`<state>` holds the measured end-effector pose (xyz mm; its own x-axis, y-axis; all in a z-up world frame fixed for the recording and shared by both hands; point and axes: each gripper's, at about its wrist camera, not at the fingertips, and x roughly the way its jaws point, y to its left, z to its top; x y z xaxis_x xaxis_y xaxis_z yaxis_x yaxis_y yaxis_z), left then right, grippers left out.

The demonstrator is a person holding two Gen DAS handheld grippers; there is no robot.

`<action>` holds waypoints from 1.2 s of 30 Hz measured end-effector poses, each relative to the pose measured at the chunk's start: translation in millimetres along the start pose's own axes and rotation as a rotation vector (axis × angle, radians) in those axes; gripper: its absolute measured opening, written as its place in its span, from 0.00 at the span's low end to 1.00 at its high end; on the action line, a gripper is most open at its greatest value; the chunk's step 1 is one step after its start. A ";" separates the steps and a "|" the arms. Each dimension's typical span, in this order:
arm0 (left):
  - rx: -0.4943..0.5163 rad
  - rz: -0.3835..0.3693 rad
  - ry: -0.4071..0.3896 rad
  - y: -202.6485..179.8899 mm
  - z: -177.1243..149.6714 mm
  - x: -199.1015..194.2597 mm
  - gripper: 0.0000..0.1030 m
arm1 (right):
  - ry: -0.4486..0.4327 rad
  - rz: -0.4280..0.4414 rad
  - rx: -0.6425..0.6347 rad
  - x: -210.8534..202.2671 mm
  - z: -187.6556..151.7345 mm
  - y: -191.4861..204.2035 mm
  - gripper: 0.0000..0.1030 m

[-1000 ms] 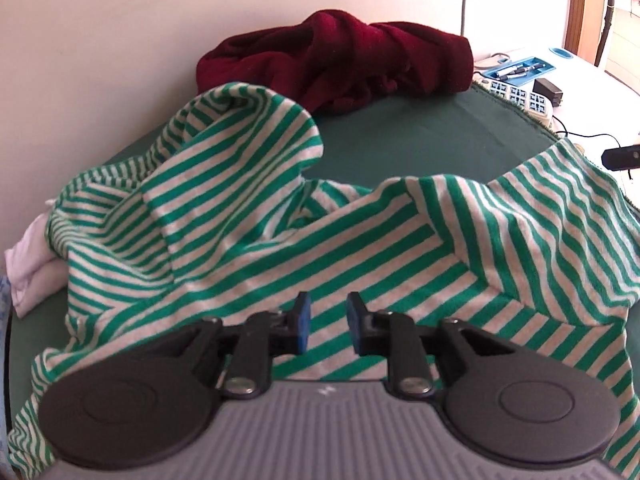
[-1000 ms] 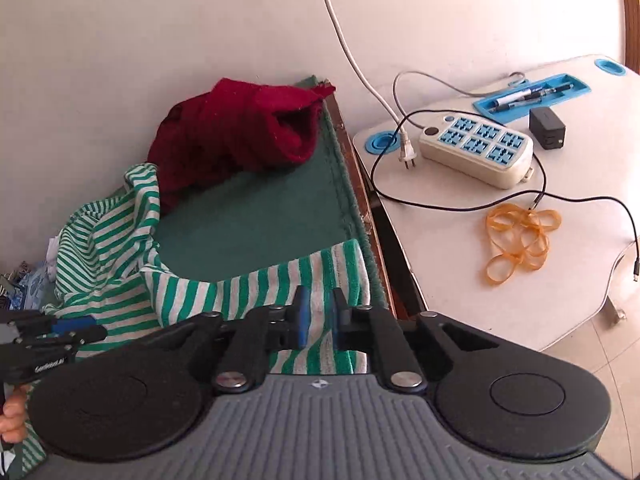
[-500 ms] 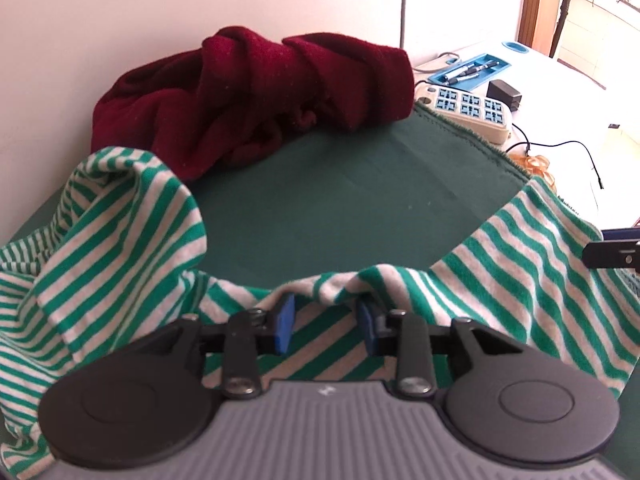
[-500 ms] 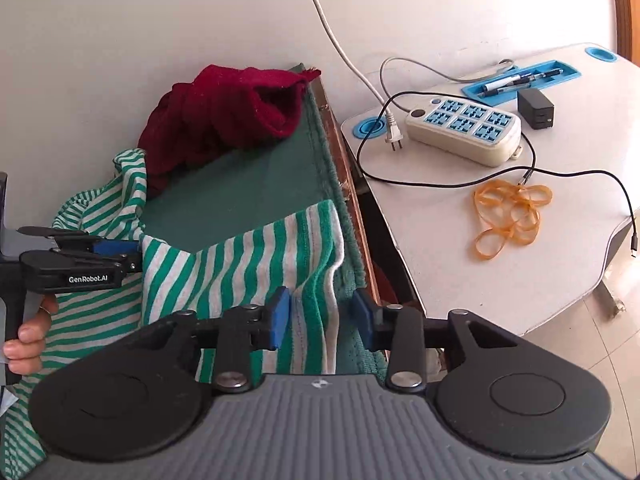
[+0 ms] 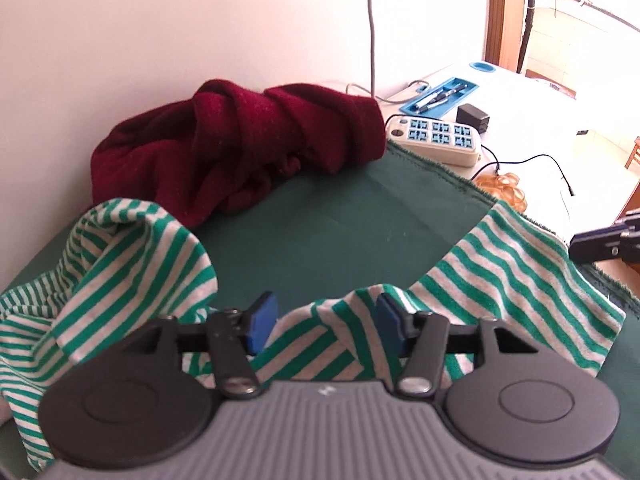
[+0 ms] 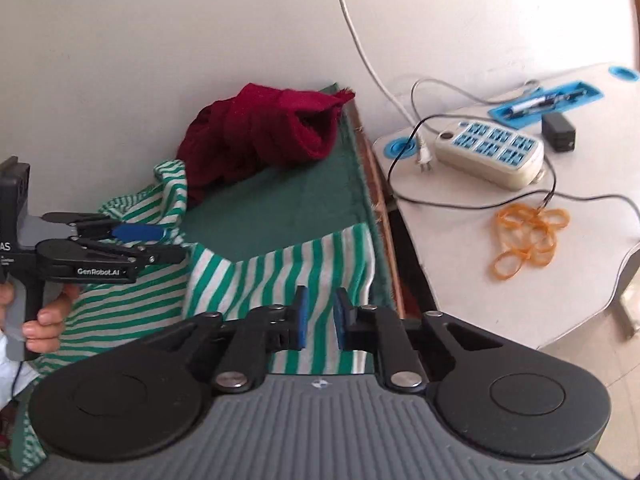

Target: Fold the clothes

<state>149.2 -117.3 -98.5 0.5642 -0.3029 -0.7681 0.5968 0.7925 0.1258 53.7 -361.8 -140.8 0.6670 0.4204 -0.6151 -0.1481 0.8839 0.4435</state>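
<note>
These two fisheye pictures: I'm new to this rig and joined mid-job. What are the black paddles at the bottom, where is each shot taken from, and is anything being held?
There is no robot arm: a person holds a two-finger gripper in each hand, and a camera on each looks forward along its fingers. The black paddles and blue pads at the bottom are that gripper's own parts.

In the left wrist view, the left gripper is opening; the green-and-white striped garment lies between its pads, no longer pinched. In the right wrist view, the right gripper is closing over the garment's edge near the table's side, with a gap still visible between the pads.

The garment lies on a green cloth, with a crumpled dark red garment at the back by the wall. On the white desk alongside are a power strip, rubber bands and a blue pen tray.
</note>
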 end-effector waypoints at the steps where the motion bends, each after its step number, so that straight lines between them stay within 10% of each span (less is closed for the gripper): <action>1: 0.000 -0.008 0.007 -1.0 0.5 2.3 0.54 | 0.000 -0.016 -0.011 1.2 -2.3 2.4 0.23; 8: 0.076 -0.010 0.037 -24.3 7.3 21.6 0.42 | -0.016 -0.112 -0.065 20.3 -7.0 4.7 0.28; 14: 0.100 0.006 0.015 -20.9 17.6 21.7 0.62 | -0.049 -0.148 -0.048 14.4 -8.3 -0.8 0.36; 17: 0.087 0.005 0.034 -17.3 15.4 27.6 0.61 | -0.046 -0.108 -0.040 16.0 -9.9 0.0 0.20; 22: 0.052 -0.017 0.056 -18.2 10.4 38.2 0.61 | -0.042 -0.054 -0.072 21.3 -13.3 9.8 0.26; 30: -0.001 -0.044 0.032 10.6 8.2 14.3 0.60 | -0.066 -0.025 -0.026 20.8 -6.0 2.7 0.07; 33: 0.071 -0.061 0.025 21.2 0.5 -3.9 0.57 | -0.118 0.049 0.064 6.5 5.9 -4.1 0.07; 36: 0.102 -0.100 0.086 19.0 -3.0 4.4 0.30 | -0.136 0.098 0.067 -0.9 16.1 1.8 0.07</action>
<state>161.4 -102.0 -101.4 0.4510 -0.3279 -0.8301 0.7046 0.7016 0.1057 64.6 -363.8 -129.0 0.7450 0.4683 -0.4750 -0.1716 0.8227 0.5420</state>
